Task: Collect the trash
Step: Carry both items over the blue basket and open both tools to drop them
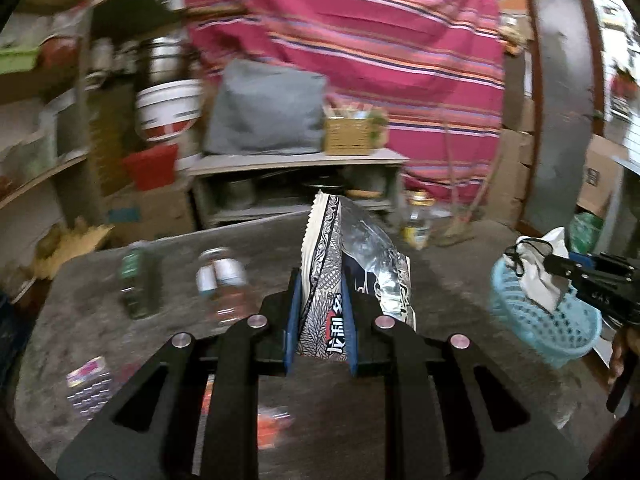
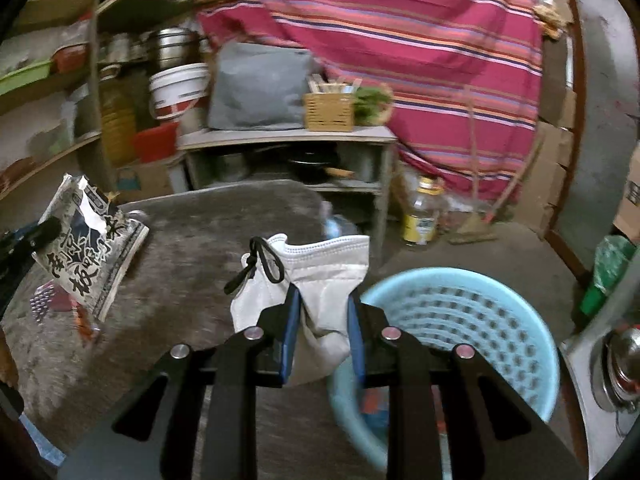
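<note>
Both the left gripper (image 1: pixel 320 300) and right gripper (image 2: pixel 323 320) have black linkage arms, silver pivot pins and blue-padded fingers (image 1: pixel 293 312).

Ahead: red striped fabric curtain (image 2: pixel 400 40), grey cushion (image 2: pixel 260 88), woven wicker basket (image 2: pixel 329 111), white plastic bucket (image 2: pixel 178 88).

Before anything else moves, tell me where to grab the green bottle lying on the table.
Grip the green bottle across its narrow body, near the middle, coming from above. It lies flat on the table, long axis pointing away, sides apparently free; motion blur hides finer detail.
</note>
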Demonstrator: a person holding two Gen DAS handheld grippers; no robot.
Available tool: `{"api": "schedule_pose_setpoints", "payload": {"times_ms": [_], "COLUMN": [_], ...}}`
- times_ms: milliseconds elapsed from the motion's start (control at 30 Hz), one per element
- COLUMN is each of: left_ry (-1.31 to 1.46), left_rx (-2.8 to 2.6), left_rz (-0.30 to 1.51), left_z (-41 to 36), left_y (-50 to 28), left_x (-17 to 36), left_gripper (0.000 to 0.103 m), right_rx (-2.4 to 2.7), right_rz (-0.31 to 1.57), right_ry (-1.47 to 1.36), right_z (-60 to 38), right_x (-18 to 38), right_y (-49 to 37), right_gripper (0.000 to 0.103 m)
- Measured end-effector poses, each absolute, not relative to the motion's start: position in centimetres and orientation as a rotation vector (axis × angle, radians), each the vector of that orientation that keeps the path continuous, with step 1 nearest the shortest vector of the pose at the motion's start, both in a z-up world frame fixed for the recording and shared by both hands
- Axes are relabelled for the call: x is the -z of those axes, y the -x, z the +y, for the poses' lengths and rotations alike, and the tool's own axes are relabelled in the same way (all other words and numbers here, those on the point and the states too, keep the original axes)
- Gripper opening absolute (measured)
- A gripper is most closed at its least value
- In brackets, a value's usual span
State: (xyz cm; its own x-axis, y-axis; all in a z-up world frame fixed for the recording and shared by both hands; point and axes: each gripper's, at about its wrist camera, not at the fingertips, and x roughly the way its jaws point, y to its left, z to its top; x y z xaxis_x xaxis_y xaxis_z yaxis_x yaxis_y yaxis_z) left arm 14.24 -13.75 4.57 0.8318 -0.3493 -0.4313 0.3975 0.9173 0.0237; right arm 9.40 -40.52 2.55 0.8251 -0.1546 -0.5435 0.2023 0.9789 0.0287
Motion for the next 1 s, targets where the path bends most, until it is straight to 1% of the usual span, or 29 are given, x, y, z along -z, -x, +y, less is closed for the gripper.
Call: {"api": "schedule_pose_setpoints", "payload": {"times_ms": [300, 467, 600, 667, 733, 767, 833, 900, 1000], "left_ry": [-0.137, -0.151, -0.167, -0.173, -0.171, -0.169, -0.164, -0.16, -0.174], "left_rx": [0.585, 0.66, 0.71, 0.721, 0.728, 0.731, 0.716, 0.715, 0.696], "left_rz": [0.449, 0.471, 0.502, 0.518, 0.535, 0.544, 0.553, 0.557, 0.554], "left_z": [-25.7, -30.1, -33.0, -33.9, -34.7, -34.9, -35.2, -35.0, -34.5], "left_y": [-12.8, -12.2, -12.3, -12.6, -12.7, -12.8, -13.0, -13.0, -12.9], "left_x": [-2.4, -1.4, -0.5, -0.1, 0.1, 0.2, 0.3, 0.3, 0.2], "left_gripper": [0.017, 0.017, 0.018, 0.022, 0.038, 0.042, 0.067, 0.075, 0.089], "right_rx": [0.347, 0.386, 0.398, 0.41, 0.415, 0.415, 0.417, 0.423, 0.425], "right_rz": [0.587, 0.574, 0.605, 0.61, 0.603, 0.6, 0.601, 0.606, 0.609], "right_ry": [-0.173, -0.254, -0.252, -0.248, -0.272, -0.283, -0.301, -0.307, -0.307], "right_z": [-49.5, -52.7, -53.6, -53.9, -54.6, -54.8, -55.2, -55.5, -55.6], "right_x": [-1.1, -0.8, 0.2, 0.4, 0.3, 0.4, 0.5, 0.7, 0.9], "right_y": [-6.0, -4.7, -4.8, -4.7, -4.3, -4.2, -3.9, -3.8, -3.9], "right_gripper": [0.023, 0.023, 0.023, 0.023, 0.023, 0.023, 0.023, 0.023, 0.023]}}
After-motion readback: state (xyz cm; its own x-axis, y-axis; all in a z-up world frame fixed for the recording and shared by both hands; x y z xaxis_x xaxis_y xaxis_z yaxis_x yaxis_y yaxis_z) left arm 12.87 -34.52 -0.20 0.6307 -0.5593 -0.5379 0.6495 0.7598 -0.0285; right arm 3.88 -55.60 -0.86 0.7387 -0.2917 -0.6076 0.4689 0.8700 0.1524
